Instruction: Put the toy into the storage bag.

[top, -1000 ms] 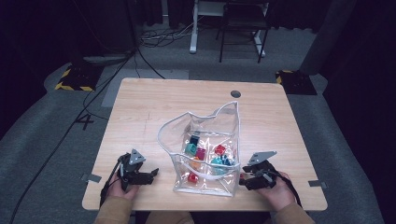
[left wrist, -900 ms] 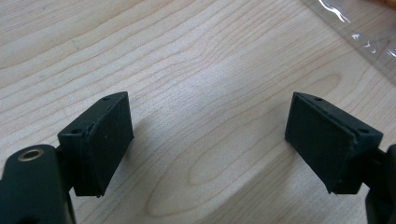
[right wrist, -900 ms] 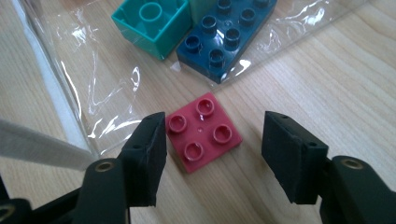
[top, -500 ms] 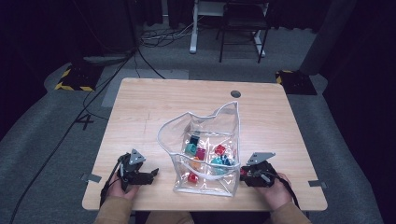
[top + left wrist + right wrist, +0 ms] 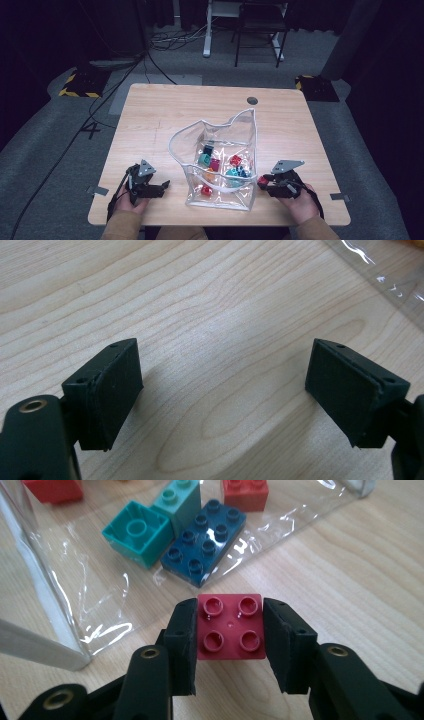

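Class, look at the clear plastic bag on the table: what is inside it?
Inside the clear bag lie toy bricks: a dark blue one, teal ones, red ones. Glare and folds hide others. The right gripper holds a red brick outside it.

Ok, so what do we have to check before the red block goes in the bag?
1. Right claw shut on red block, pads on both sides: ok.
2. Block sits level, studs up: ok.
3. Bag mouth open: ok.
4. Left claw open, holding nothing, free to steady the bag: ok.
5. Room inside the bag among the other blocks: ok.
6. How tightly the block is held: cannot tell.
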Demonstrator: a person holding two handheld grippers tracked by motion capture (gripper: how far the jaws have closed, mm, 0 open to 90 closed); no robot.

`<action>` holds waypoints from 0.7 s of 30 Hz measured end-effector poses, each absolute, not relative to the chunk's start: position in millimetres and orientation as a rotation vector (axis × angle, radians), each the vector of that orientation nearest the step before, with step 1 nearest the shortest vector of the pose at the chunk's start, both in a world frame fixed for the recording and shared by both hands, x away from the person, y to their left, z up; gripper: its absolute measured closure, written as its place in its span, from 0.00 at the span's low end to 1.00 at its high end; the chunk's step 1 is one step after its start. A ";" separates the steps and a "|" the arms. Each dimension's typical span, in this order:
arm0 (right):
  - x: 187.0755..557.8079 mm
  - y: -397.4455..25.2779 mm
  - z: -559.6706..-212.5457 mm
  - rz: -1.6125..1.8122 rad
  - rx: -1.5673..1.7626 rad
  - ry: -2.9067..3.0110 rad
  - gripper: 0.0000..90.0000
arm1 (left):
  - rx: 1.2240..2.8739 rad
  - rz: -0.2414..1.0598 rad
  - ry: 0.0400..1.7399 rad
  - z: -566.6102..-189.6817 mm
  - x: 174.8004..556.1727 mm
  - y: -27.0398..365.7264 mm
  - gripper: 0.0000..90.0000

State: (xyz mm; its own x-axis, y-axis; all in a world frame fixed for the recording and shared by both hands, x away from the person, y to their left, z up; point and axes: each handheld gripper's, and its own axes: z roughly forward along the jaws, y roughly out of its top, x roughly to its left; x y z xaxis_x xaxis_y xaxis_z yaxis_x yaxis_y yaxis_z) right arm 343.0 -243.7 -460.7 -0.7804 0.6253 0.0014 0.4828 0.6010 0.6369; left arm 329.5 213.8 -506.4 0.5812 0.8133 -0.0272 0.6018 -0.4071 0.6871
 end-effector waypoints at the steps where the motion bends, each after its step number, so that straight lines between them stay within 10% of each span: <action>1: 342.7 -244.1 -458.3 0.942 0.918 2.603 0.65 | 2.150 0.411 1.120 -506.3 329.5 213.9 0.17; 21: 339.4 -254.1 -414.8 1.112 0.900 2.524 0.65 | 2.151 0.411 1.120 -506.3 329.5 213.9 0.17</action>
State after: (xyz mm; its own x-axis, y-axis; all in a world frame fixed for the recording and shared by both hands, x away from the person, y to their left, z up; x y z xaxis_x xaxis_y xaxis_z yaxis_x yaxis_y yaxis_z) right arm 339.4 -254.1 -414.8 -0.7816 0.6232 0.0276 0.4409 0.5206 0.7311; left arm 329.5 213.9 -506.3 0.5818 0.8129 -0.0274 0.6020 -0.4077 0.6865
